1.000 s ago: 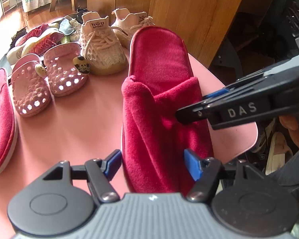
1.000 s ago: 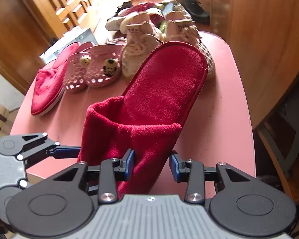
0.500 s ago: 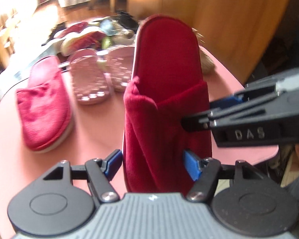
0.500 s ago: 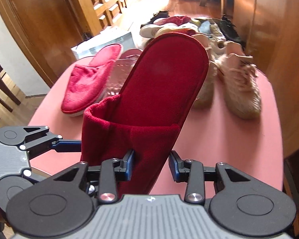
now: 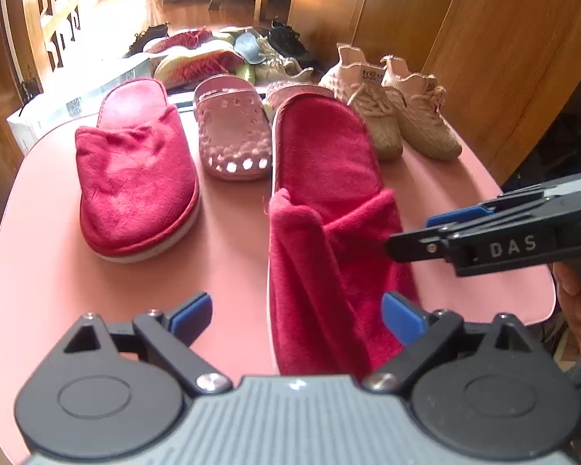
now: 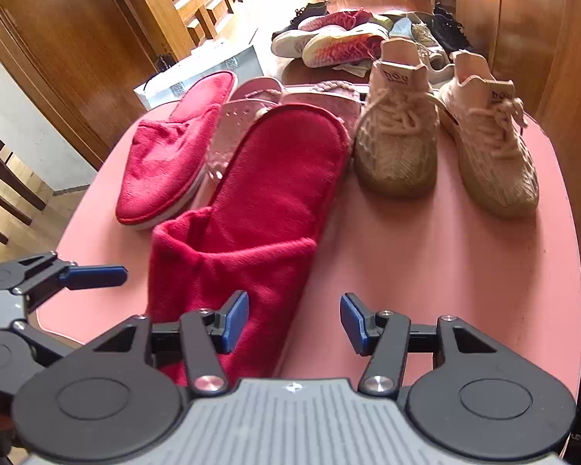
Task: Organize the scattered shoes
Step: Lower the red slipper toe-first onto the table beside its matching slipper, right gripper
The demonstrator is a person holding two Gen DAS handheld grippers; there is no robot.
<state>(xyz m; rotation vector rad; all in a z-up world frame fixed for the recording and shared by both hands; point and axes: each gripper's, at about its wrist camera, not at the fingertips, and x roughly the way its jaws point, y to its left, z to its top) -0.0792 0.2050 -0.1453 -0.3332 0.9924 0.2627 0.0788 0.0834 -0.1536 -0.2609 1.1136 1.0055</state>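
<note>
A red plush slipper (image 5: 325, 209) lies flat on the pink table (image 5: 232, 263), toe toward me. Its toe sits between the fingers of my left gripper (image 5: 296, 316), whose jaws are opening; neither blue pad presses on it. My right gripper (image 6: 294, 321) is at the same toe, and its jaws are opening too. Its left pad overlaps the slipper (image 6: 259, 201) and its right pad is over bare table. From the right, my right gripper (image 5: 410, 238) reaches to the slipper's side. The matching red slipper (image 5: 135, 178) lies to the left, with a pink clog (image 5: 232, 135) between the two.
Two beige knit sneakers (image 6: 397, 143) (image 6: 492, 147) stand side by side at the back right of the table. A heap of several shoes (image 5: 213, 58) lies on the wooden floor beyond. A white box (image 5: 77, 100) stands at the table's far left edge. Wooden panels rise on the right.
The red slipper, pinched and held tilted up by both grippers before, now lies on the table. Both grippers' jaws have widened off it. The other red slipper has come closer in view.
</note>
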